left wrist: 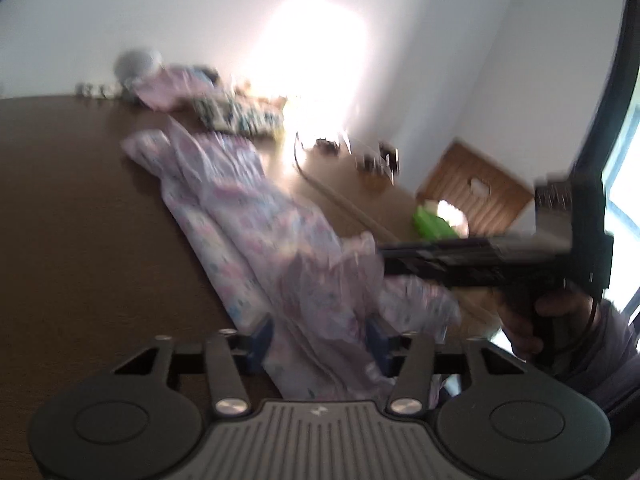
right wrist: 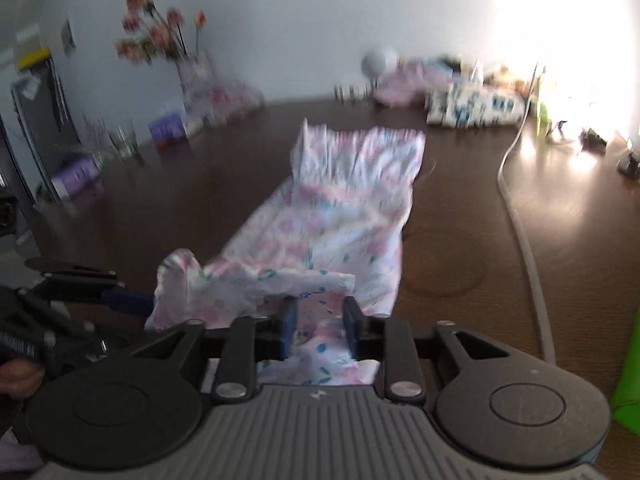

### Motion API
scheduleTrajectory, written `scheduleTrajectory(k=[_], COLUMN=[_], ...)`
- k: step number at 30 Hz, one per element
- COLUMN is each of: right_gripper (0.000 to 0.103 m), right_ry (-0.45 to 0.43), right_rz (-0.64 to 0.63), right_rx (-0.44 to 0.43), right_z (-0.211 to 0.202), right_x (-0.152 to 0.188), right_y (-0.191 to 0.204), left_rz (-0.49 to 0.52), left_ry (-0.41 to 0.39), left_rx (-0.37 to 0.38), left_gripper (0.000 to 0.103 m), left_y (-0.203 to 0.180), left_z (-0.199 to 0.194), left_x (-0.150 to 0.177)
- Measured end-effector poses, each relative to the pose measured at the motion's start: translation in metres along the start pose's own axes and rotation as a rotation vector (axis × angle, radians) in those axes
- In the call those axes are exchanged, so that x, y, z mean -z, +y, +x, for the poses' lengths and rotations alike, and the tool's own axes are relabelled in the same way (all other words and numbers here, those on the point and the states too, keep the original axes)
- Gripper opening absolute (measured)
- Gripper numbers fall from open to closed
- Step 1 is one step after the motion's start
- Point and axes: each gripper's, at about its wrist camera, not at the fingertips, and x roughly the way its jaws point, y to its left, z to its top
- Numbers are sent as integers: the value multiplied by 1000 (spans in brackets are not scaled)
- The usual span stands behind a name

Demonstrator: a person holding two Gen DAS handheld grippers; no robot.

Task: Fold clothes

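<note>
A pink and white floral garment (left wrist: pixel 256 216) lies in a long strip on the dark wooden table (left wrist: pixel 80 208). My left gripper (left wrist: pixel 320 344) has its near end bunched between the blue pads, lifted off the table. In the right wrist view the same garment (right wrist: pixel 348 196) stretches away from me. My right gripper (right wrist: pixel 318 326) has the near edge between its pads. The left gripper (right wrist: pixel 132 300) shows at the left of that view, holding the other near corner. The right gripper (left wrist: pixel 384 254) enters the left wrist view from the right. Both views are blurred.
More folded clothes (right wrist: pixel 472 108) lie at the table's far edge. A vase of flowers (right wrist: pixel 192 68), a glass (right wrist: pixel 124 140) and boxes (right wrist: pixel 168 128) stand at the far left. A cable (right wrist: pixel 524 240) runs along the right. A green object (right wrist: pixel 628 376) sits near right. A wooden chair (left wrist: pixel 476 188) stands beyond.
</note>
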Motion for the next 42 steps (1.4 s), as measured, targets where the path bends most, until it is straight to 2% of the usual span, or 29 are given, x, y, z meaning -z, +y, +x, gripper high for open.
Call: scheduleTrajectory(k=[2,4,5,7,9,10,11,12,13,16,18,20,23,25,28,29,32,33,35,36,38,40,41,42], right_gripper=[41,46,47,47,47,44,36,32,23,8,7,7,8,12,16,21,40,41,43,44,53,62,69,70], right_ry=[-24,-18,-14,18,65,93,115,133,145,104,33,-20,-13,48,42,34,-22,-33,-32,-36,-40,-45,-44,-40], right_rz=[-55,-93,-111,-150,-195,-207,-202,-186,-172,-140,-65,14,77,31,-59,-67,-76,-87,-110,-118,-137,-171,-192,-215], right_rx=[-82,-162,-202,-236,-241,-241,-240,-236,-227,-192,-131,-81,-41,-28,-30,-47,-82,-85,-87,-95,-168,-260,-292,-309], right_z=[-17,-22,-23,-15,-1,7,14,21,26,26,20,19,33,49,47,43,21,14,6,1,-8,-13,-15,-16], right_x=[-4,-9,-11,-13,-9,-6,-4,-3,-2,-3,-9,-13,-12,-6,-3,-4,-6,-6,-6,-3,0,5,8,10], right_y=[-8,-11,-12,-9,-3,0,1,1,1,-1,-6,-14,-20,-11,-1,-2,-12,-15,-18,-19,-18,-15,-13,-10], left_rz=[3,47,73,134,189,196,170,137,93,-26,-99,-138,-153,-154,-141,-138,-129,-119,-66,-38,44,140,174,200], left_ry=[-37,-32,-24,6,48,66,79,84,68,-23,-85,-100,-60,-21,1,4,11,12,16,4,-72,-98,-89,-73], left_rx=[29,93,119,124,117,117,125,130,128,96,79,40,-33,-85,-115,-113,-107,-105,-96,-84,-22,46,81,117], left_gripper=[75,81,81,79,58,22,0,4,4,3,3,3,3,3,3,3,8,10,31,38,74,77,77,77], left_y=[4,-1,-5,-17,-26,-26,-21,-14,-6,12,20,26,27,26,26,25,25,25,24,23,17,9,6,4], left_z=[-13,-16,-16,-5,9,17,24,30,33,37,40,49,66,79,87,88,87,84,69,59,29,8,2,-1], left_x=[-4,-2,0,4,8,9,9,7,5,-7,-13,-19,-23,-25,-26,-25,-24,-24,-31,-34,-37,-35,-33,-29])
